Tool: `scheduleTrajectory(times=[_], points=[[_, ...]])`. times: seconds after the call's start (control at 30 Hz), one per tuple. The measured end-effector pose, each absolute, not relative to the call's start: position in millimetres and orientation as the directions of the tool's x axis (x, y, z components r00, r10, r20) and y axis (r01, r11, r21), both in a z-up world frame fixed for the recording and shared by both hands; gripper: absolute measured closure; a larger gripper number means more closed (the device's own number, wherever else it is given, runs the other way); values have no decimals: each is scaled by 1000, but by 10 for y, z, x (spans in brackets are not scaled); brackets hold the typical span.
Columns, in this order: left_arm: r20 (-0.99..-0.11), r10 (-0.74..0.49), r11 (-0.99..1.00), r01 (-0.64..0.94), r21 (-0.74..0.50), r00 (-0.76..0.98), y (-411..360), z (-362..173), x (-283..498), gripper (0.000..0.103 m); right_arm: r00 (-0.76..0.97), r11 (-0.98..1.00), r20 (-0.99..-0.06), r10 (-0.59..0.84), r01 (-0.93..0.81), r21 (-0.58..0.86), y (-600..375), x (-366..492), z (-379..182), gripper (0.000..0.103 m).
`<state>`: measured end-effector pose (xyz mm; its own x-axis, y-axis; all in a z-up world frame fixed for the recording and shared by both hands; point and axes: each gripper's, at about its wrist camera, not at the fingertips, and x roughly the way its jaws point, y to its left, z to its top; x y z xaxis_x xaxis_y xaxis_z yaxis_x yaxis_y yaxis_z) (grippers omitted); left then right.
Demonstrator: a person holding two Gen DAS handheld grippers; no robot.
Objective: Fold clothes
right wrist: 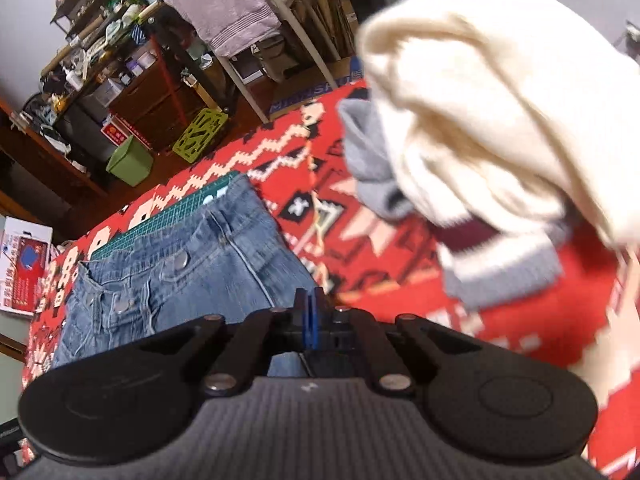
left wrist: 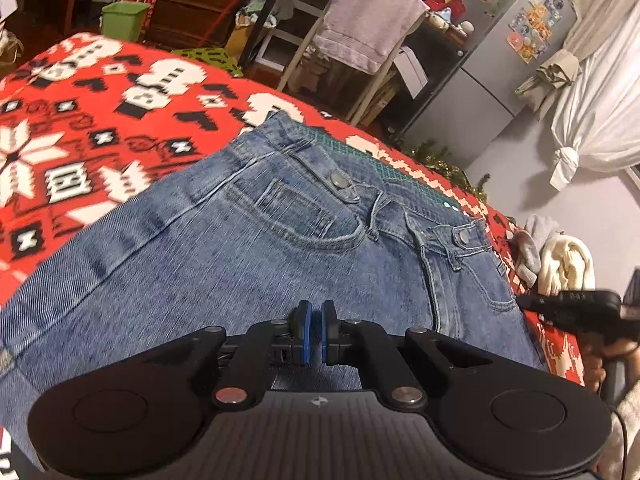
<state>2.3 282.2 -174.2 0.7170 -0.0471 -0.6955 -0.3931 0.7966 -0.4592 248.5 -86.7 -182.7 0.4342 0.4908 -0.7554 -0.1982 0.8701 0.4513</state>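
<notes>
1. The jeans point(left wrist: 248, 248) lay flat on the red patterned cloth point(left wrist: 80, 128) covering the worktop, waistband toward the far edge, over a green mat point(right wrist: 176, 212)
2. The left claw point(left wrist: 314, 320) hovered above the denim, its blue pads a narrow gap apart, gripping nothing
3. The right claw point(right wrist: 309, 312) sat at the jeans' edge, pads pressed together; whether it pinched cloth could not be told
4. A cream sweater point(right wrist: 492, 100) was heaped on grey clothes point(right wrist: 368, 160) just beside the jeans
</notes>
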Motion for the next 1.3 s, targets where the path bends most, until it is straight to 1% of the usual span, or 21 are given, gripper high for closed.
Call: scheduleTrajectory(times=[0.13, 0.43, 0.8, 0.83, 0.9, 1.07, 1.27, 1.3], points=[[-691, -56, 785, -396, -477, 721, 2822, -1783, -57, 100, 436, 860, -746, 503, -167, 482, -1070, 2278, -1867, 103], [-688, -57, 802, -377, -463, 723, 2774, -1720, -237, 100, 438, 846, -739, 512, -106, 523, -1494, 1742, -1927, 103], [-710, -46, 817, -382, -432, 703, 2713, -1739, -585, 99, 480, 815, -704, 523, -39, 579, -1951, 1127, -1946, 103], [-710, -43, 818, -383, -429, 703, 2710, -1731, -617, 99, 486, 812, -700, 523, -34, 583, -1971, 1103, -1940, 102], [-708, -36, 820, -384, -424, 705, 2703, -1711, -678, 99, 493, 809, -697, 521, -26, 587, -1923, 1185, -1945, 96], [-706, -26, 813, -396, -427, 707, 2692, -1684, -781, 99, 509, 804, -689, 516, -8, 595, -1803, 1391, -1958, 96], [-696, -16, 823, -386, -417, 718, 2639, -1594, -855, 99, 529, 796, -680, 508, 14, 606, -1660, 1637, -1973, 97], [-695, -14, 824, -385, -415, 719, 2637, -1582, -868, 99, 532, 794, -678, 507, 18, 608, -1640, 1674, -1978, 103]])
